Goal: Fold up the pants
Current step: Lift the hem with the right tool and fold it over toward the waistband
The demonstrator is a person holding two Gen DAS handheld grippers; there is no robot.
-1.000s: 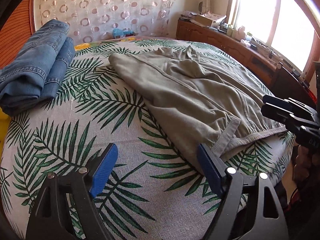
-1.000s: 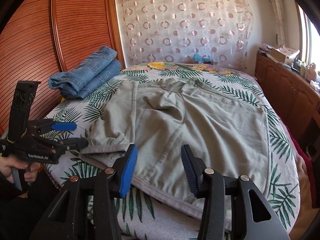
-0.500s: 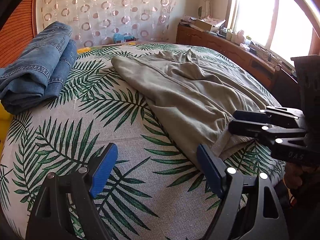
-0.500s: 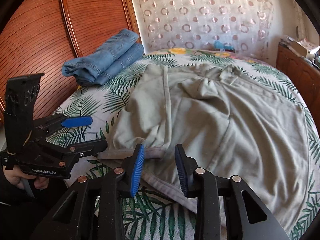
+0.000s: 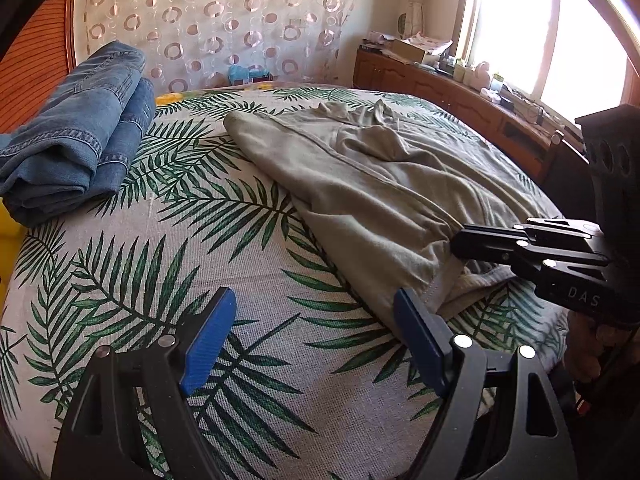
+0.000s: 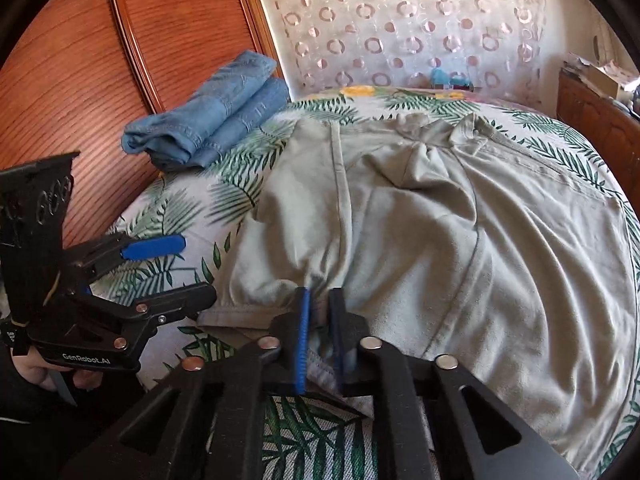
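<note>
Grey-green pants lie spread out on the leaf-print bed, one leg hem near the front edge. My right gripper is shut on that hem, the cloth bunched between its blue pads; the left wrist view shows it pinching the hem from the right. My left gripper stands open over bare bedspread just left of the hem, nothing between its fingers. In the right wrist view the left gripper sits at the left, a hand holding its handle.
Folded blue jeans lie at the bed's far left, beside a wooden panel. A patterned curtain hangs behind the bed. A cluttered wooden sideboard runs along the right under a bright window.
My right gripper moved in toward the pants hem and its jaws closed on the cloth. The left gripper stayed where it was, open.
</note>
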